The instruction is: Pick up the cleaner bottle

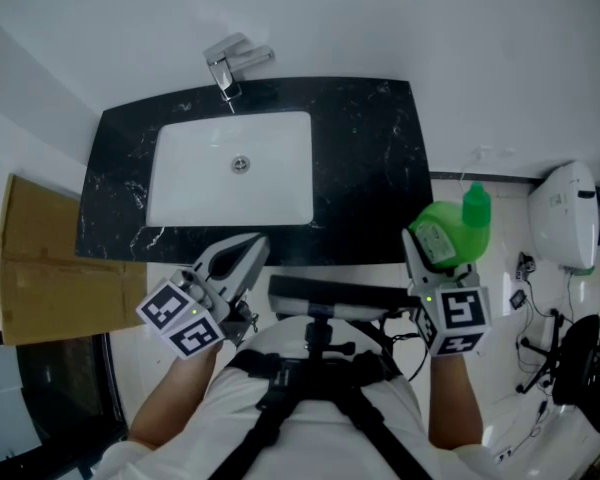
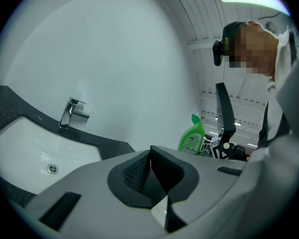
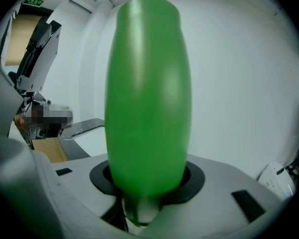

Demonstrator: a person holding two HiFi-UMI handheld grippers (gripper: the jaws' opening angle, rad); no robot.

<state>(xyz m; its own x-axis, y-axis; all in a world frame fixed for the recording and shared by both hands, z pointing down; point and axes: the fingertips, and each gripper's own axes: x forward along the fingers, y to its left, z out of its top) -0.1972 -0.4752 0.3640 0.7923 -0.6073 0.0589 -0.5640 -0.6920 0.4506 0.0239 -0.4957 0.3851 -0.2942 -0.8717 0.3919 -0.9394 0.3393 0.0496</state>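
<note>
Gripping the green cleaner bottle (image 1: 442,236) around its fat middle with the right gripper (image 1: 432,258), squeezing it from both sides with the jaws, with the cap on top. Holding it up in the air near the front right corner of the black counter (image 1: 370,168), not resting on anything. Holding the left gripper (image 1: 252,250) out flat on the other side, pinching its jaws together on nothing, near the counter's front edge by the white sink (image 1: 180,193). Showing the silver tap (image 1: 230,68) behind the sink and brown cardboard (image 1: 40,258) off to the left.
</note>
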